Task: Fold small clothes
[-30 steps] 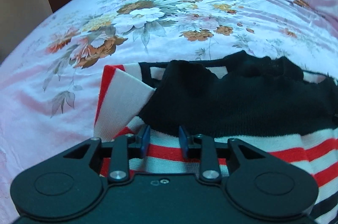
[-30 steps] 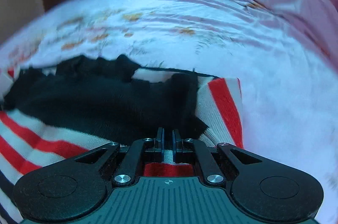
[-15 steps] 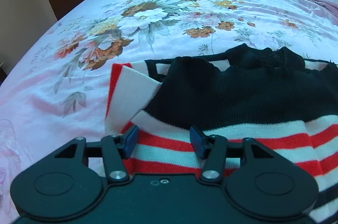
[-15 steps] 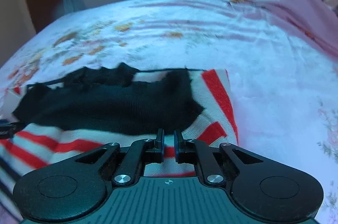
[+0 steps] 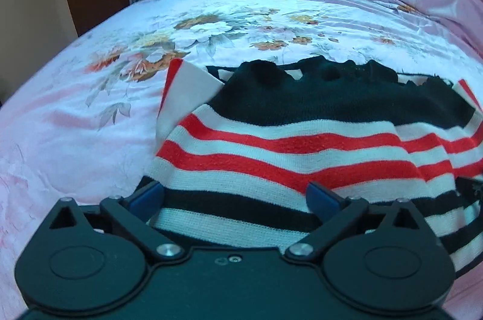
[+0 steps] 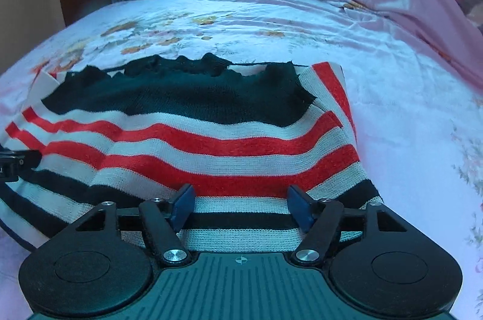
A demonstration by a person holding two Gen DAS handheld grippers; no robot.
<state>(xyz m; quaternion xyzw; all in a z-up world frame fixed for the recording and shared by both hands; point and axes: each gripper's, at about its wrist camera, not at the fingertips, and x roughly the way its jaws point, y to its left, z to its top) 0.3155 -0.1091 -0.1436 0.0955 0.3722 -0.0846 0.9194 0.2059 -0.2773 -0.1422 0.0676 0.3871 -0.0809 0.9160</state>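
On the floral bed (image 5: 90, 120) lies the folded striped sweater (image 5: 302, 144), both tongs, left (image 5: 235, 194) and right (image 6: 241, 203), just opened and spread above its near edge (nothing pinched). Withdraw them straight back so no pad drags the fold.

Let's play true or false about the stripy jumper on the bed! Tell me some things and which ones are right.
1. The jumper has red, white and black stripes. True.
2. It lies on a plain green sheet. False: the bedsheet is pink with flowers.
3. The left gripper pinches the jumper tightly. False: its jaws have just opened wide.
4. The right gripper is open too. True.
5. The jumper hangs in the air. False: it rests on the bed.
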